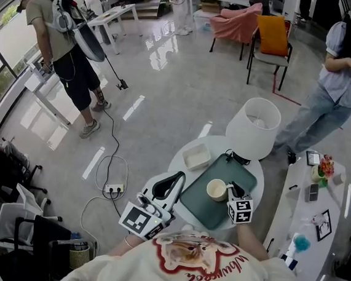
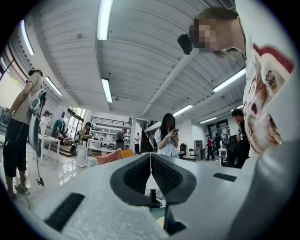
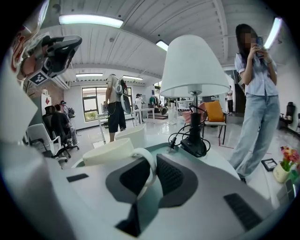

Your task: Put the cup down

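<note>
A cream cup (image 1: pixel 216 189) with a loop handle is over the green tray (image 1: pixel 203 204) on the small round white table (image 1: pixel 187 145). My right gripper (image 1: pixel 232 188) comes in from the cup's right and is shut on the handle. In the right gripper view the cup (image 3: pixel 111 151) lies just left of the right gripper (image 3: pixel 149 171), with the white handle pinched between the jaws. I cannot tell whether the cup rests on the tray. My left gripper (image 1: pixel 177 176) hovers at the tray's left edge. In the left gripper view the left gripper (image 2: pixel 150 169) is shut with nothing in it.
A white-shaded lamp (image 1: pixel 254 127) stands at the tray's far edge, its black base (image 3: pixel 193 146) and cord just beyond the cup. A white dish (image 1: pixel 197 157) sits far left on the table. A long white side table (image 1: pixel 298 210) with small items stands right. A person (image 1: pixel 334 90) stands beyond.
</note>
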Tool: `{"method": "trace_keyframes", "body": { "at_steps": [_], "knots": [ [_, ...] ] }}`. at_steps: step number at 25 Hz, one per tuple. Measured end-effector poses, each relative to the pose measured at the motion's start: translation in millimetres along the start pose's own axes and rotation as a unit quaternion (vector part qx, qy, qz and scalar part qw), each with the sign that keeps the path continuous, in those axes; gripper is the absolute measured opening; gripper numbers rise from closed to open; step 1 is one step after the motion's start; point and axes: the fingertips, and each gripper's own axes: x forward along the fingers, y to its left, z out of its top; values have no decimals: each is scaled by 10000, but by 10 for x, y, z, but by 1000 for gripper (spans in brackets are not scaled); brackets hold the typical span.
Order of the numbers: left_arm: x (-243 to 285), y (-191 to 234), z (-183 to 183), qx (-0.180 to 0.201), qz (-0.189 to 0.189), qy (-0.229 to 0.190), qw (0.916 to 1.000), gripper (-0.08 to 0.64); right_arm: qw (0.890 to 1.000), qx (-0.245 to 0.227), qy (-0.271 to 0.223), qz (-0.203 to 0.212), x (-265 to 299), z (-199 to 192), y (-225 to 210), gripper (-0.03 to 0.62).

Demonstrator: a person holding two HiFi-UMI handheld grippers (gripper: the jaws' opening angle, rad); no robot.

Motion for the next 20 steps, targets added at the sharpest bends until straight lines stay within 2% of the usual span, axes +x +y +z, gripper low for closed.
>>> {"method": "trace_keyframes", "body": {
  "at_steps": [20],
  "knots": [
    [59, -80, -46, -188, -155, 16, 9997, 17, 9988, -18, 459, -190, -135, -345, -54, 51]
  ]
}}
